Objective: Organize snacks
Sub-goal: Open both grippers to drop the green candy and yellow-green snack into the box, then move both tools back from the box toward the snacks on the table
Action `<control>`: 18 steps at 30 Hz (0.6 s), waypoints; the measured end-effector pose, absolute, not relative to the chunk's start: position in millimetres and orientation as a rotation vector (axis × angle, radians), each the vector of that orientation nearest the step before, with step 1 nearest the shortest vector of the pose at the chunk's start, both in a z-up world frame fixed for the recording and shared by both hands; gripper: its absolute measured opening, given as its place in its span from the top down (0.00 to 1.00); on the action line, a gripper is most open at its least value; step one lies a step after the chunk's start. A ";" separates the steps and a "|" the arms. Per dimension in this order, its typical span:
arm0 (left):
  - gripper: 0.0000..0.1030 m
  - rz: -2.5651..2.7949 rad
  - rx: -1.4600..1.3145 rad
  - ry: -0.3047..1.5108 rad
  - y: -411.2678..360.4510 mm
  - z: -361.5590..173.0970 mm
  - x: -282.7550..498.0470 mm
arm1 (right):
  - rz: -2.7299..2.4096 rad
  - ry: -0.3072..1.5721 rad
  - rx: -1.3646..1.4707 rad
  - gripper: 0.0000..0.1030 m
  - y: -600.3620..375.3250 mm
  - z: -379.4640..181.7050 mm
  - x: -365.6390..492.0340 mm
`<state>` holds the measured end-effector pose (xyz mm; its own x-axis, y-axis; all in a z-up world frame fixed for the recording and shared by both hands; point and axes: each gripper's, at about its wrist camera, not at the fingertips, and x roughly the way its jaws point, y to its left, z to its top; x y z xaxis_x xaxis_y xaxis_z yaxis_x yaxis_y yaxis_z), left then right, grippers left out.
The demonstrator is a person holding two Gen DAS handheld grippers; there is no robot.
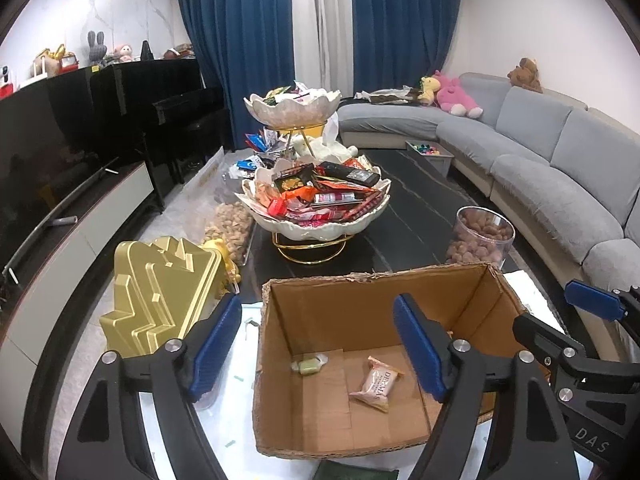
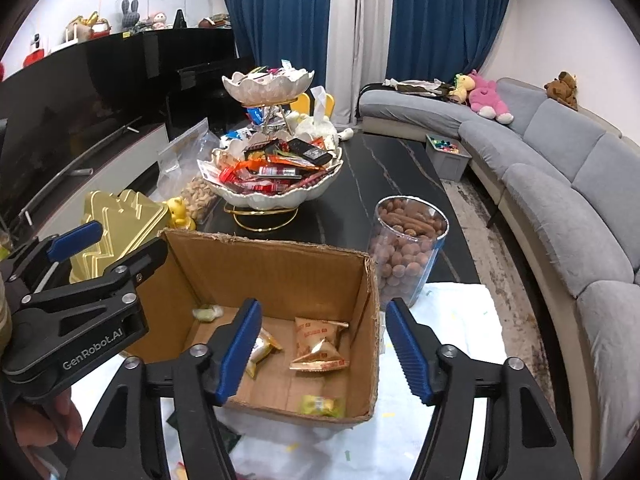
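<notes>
An open brown cardboard box (image 1: 360, 360) sat at the near end of a long black table (image 1: 412, 208), and everything here is told from that box. The left gripper (image 1: 320, 350), black with blue pads, hung over the box's left side with its jaws wide apart and nothing between them. The right gripper (image 2: 324, 346), black and blue too, hung over the box's right side; its jaws stood apart and held nothing. Inside the box, on its floor, lay a pale pink snack packet (image 1: 376, 384), a small green wrapped sweet (image 1: 308, 364), two orange-and-gold snack packets (image 2: 320, 344), a gold packet (image 2: 262, 352) partly hidden behind a blue pad, and a little yellow-green wrapped sweet (image 2: 322, 406) near the front edge. Just left of the box stood a shiny gold tin with a stepped lid (image 1: 160, 292). Behind the box stood a white two-level shell-shaped bowl stand (image 1: 316, 200) heaped with red, orange and black snack packets. Just behind the box on the right stood a clear round jar of brown nuts (image 2: 406, 240). Far to the right of the box curved a grey sofa (image 1: 560, 160).
</notes>
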<state>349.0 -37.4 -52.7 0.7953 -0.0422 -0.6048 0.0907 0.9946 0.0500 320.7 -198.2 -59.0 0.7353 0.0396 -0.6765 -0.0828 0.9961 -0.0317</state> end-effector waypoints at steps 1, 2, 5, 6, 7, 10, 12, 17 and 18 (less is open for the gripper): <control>0.21 -0.072 0.077 0.647 -36.4 -52.3 348.4 | 0.067 0.739 -0.061 0.35 -198.1 -58.1 320.3; 0.21 -0.072 0.077 0.646 -36.2 -52.1 347.6 | 0.068 0.737 -0.060 0.35 -198.0 -57.1 319.7; 0.21 -0.074 0.077 0.648 -35.7 -51.8 346.9 | 0.068 0.730 -0.064 0.35 -198.0 -54.4 317.4; 0.21 -0.076 0.076 0.648 -35.3 -51.3 345.8 | 0.069 0.729 -0.064 0.35 -197.6 -53.9 316.7; 0.21 -0.076 0.077 0.649 -35.0 -51.0 345.0 | 0.069 0.728 -0.064 0.35 -197.0 -53.5 316.3; 0.21 -0.080 0.078 0.648 -33.8 -49.7 340.7 | 0.070 0.725 -0.063 0.35 -196.6 -51.9 314.1; 0.21 -0.081 0.076 0.648 -32.8 -49.1 337.5 | 0.071 0.726 -0.063 0.35 -196.5 -51.5 313.2; 0.21 -0.083 0.068 0.654 -30.9 -48.7 330.9 | 0.073 0.730 -0.052 0.35 -196.7 -49.2 308.4; 0.21 -0.083 0.069 0.654 -31.2 -48.9 330.1 | 0.073 0.729 -0.051 0.35 -196.6 -48.7 306.6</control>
<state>330.1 -31.2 -48.9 0.7903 -0.0551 -0.6102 0.0989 0.9944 0.0383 306.6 -196.6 -48.7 0.7433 0.0492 -0.6671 -0.0846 0.9962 -0.0208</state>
